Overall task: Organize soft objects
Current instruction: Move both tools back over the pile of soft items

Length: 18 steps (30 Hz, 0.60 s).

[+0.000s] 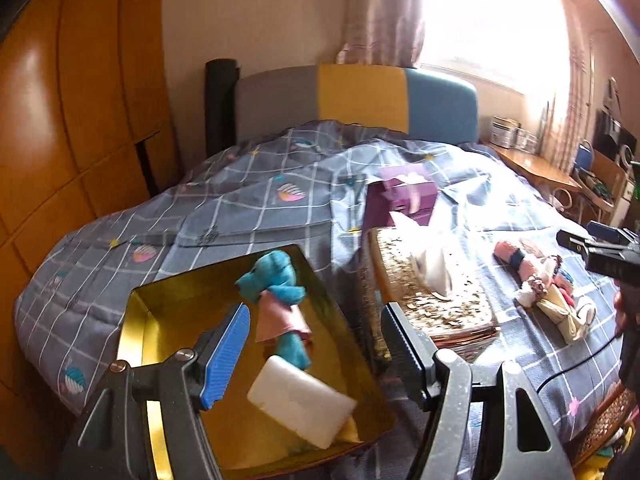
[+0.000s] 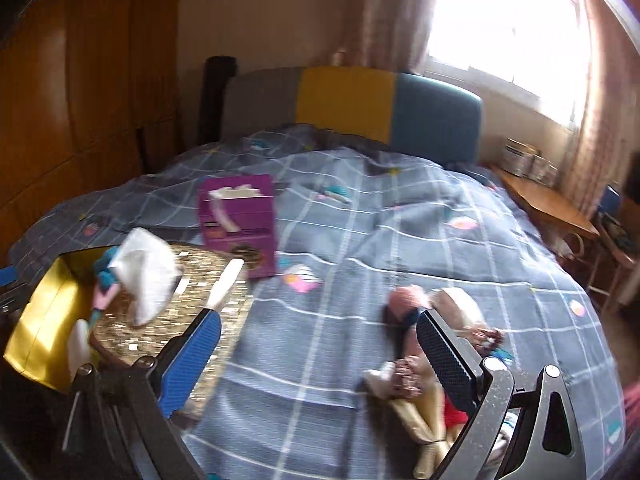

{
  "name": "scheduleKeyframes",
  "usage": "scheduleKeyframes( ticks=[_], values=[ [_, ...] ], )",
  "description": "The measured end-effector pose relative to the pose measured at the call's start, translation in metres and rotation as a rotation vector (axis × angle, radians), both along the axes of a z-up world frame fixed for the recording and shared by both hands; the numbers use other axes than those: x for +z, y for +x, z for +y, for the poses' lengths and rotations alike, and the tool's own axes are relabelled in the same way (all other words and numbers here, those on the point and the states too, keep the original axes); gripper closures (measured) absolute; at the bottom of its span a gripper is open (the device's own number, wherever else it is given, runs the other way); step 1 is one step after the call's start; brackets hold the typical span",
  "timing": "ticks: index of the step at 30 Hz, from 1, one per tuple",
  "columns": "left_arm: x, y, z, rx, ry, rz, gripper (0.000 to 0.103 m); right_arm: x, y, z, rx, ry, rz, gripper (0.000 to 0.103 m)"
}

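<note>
Two items were already in: a blue plush toy (image 1: 276, 280) and white sponge (image 1: 300, 404) lay inside the gold tin (image 1: 132, 332). Both grippers, left (image 1: 312, 344) and right (image 2: 320, 360), stood spread and empty. A pile of hair ties and soft bits (image 2: 420, 360) remained on the bedspread (image 2: 360, 220), near right.

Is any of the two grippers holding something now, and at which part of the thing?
Nothing is held. The left gripper stands open above the gold box, and the right gripper stands open above the bed, with no object between the pads.

Bedroom, quilted bed (image 1: 248, 200), headboard (image 1: 360, 96), curtains (image 1: 380, 8)
</note>
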State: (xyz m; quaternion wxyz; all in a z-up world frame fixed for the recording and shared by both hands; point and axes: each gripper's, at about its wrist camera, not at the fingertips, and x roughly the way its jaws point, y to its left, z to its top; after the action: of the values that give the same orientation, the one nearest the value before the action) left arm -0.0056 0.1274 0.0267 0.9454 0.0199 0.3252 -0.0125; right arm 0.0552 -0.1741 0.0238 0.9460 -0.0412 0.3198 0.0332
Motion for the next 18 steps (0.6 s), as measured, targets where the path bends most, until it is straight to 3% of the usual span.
scheduleKeyframes(
  ticks=[12,18],
  values=[
    [0.011,0.006,-0.065,-0.164,0.086,-0.016,0.034,-0.027,0.011,-0.137,-0.399,0.01,0.0,0.002],
    [0.015,0.011,-0.101,-0.257,0.111,-0.02,0.034,-0.035,0.004,-0.185,-0.556,0.186,0.014,0.002]
  ],
)
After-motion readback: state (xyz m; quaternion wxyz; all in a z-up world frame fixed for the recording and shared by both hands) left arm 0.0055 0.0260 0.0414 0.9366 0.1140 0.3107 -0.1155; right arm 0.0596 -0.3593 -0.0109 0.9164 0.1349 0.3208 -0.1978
